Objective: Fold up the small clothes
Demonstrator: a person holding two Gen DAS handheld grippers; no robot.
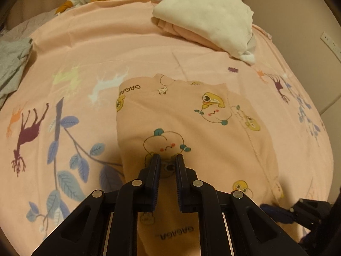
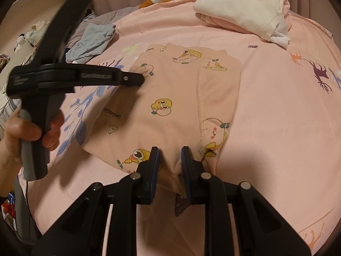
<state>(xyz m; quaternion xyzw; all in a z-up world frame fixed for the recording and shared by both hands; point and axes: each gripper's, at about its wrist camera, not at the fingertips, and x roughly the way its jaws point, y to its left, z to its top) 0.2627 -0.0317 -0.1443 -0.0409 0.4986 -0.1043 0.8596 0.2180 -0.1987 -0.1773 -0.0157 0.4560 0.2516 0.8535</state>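
Bedsheet (image 1: 149, 49), perhaps wall socket (image 1: 331, 43) beyond

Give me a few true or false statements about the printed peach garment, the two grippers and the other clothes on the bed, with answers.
1. The printed garment lies on a pink sheet. True.
2. The right gripper is over the garment's near edge with its jaws apart. True.
3. The left gripper is lifting a grey cloth. False: it is over the printed garment, jaws apart; the grey cloth lies off to the side.
4. A cream garment tops a folded pile at the far side. True.
5. The printed garment shows stars only. False: it shows cartoon fruit and duck-like figures.
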